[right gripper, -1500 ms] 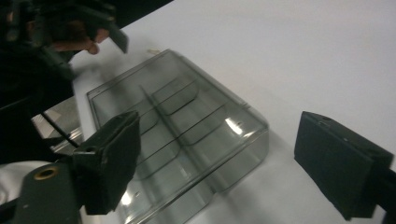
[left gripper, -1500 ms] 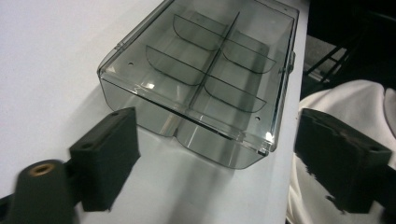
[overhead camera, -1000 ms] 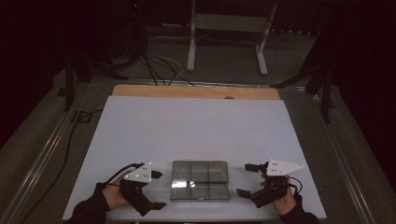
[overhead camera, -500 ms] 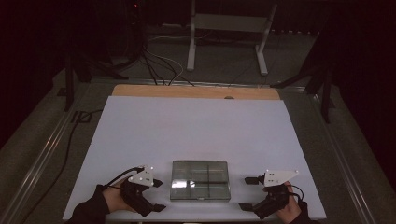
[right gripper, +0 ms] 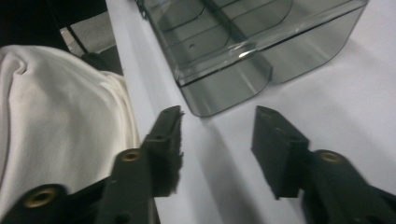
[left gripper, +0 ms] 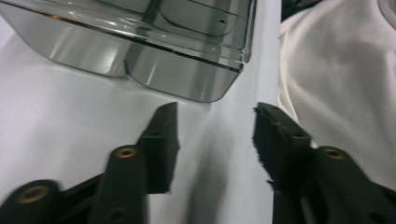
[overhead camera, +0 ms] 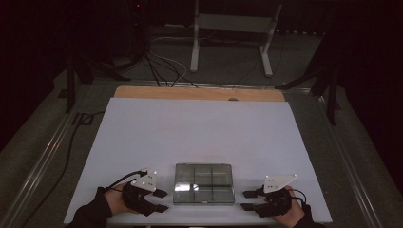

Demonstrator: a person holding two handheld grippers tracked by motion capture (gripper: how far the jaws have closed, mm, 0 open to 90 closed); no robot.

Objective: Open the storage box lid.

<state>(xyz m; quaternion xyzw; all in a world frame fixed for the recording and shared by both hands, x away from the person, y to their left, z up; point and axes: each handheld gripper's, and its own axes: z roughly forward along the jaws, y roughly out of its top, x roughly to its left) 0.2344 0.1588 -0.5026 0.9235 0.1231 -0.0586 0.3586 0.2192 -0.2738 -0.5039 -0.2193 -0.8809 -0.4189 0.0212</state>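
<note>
A clear smoky plastic box with several compartments (overhead camera: 204,183) lies on the white table top (overhead camera: 199,133) near its front edge. My left gripper (overhead camera: 160,200) rests just left of the box, pointing at its side. Its jaws have just been closing; they stand apart with nothing between them, and the box (left gripper: 154,51) sits a little beyond the fingertips. My right gripper (overhead camera: 248,200) rests just right of the box, pointing at it. Its jaws have also just been closing, with bare table between them and the box corner (right gripper: 243,51) just ahead.
White cloth (left gripper: 341,88) of the person's clothing lies past the table's front edge, also white cloth (right gripper: 56,116). A wooden strip (overhead camera: 199,93) borders the table's far edge. Beyond stand a metal stand (overhead camera: 233,33) and cables on the floor.
Both grippers' jaws have narrowed since a second ago. The right gripper has slid slightly toward the table's front edge. The box has not moved.
</note>
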